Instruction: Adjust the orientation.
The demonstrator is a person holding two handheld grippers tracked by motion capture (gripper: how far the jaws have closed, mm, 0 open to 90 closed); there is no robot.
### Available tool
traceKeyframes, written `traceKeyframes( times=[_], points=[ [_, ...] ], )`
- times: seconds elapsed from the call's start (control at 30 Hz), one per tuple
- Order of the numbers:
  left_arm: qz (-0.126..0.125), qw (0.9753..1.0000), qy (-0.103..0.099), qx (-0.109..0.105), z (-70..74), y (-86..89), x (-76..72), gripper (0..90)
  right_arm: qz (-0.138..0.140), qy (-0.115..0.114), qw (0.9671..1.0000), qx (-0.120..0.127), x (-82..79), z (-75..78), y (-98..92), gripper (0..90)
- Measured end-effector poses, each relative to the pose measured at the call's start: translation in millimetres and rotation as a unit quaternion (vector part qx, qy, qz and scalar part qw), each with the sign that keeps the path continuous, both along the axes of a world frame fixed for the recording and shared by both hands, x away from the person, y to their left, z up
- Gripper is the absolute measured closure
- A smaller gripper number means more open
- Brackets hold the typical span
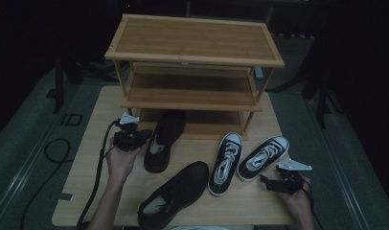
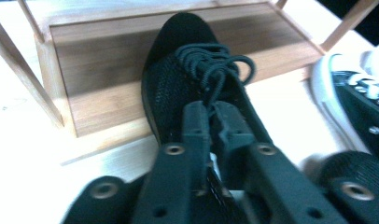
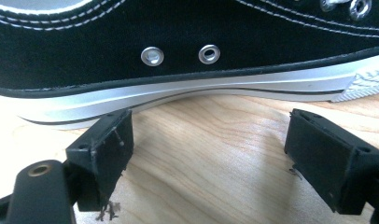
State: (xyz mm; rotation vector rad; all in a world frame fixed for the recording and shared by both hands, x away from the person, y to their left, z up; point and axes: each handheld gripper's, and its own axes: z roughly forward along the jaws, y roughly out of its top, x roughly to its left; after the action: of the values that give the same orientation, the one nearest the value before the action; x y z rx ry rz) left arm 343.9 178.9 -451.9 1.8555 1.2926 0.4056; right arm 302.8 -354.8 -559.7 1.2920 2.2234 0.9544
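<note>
On table (image 1: 92, 158), before rack (image 1: 195, 52): left gripper (image 2: 211, 122) jaws pinched on black shoe (image 2: 187, 79) at its collar, toe on bottom shelf. Right gripper (image 3: 206, 154) jaws apart, just beside sneaker (image 3: 187, 56) sidewall.

rack (image 1: 192, 98) blocks table's far half | four shoes crowd centre | bare table (image 1: 89, 167) at left edge
</note>
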Motion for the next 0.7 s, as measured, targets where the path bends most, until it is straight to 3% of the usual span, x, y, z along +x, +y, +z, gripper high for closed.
traceKeyframes(
  times=[0.07,0.33,0.63,0.7],
  points=[
    [-0.010,0.9999,-0.003,-0.006,2.4,4.6,-7.5,88.4,0.000,0.000,1.0000,0.000,0.0,0.0,0.0,15.3],
    [-0.024,0.9996,-0.008,0.010,1.7,13.9,-33.0,90.0,0.000,0.001,1.0000,0.000,-0.1,0.0,0.1,15.3],
    [-0.016,0.9998,0.003,0.009,-15.7,22.8,-50.7,88.0,0.000,0.001,1.0000,0.001,-0.1,0.1,0.1,15.4],
    [-0.020,0.9996,0.008,0.018,-20.7,22.0,-54.1,87.9,0.000,0.001,1.0000,0.001,-0.1,0.0,0.1,15.3]
  ],
)
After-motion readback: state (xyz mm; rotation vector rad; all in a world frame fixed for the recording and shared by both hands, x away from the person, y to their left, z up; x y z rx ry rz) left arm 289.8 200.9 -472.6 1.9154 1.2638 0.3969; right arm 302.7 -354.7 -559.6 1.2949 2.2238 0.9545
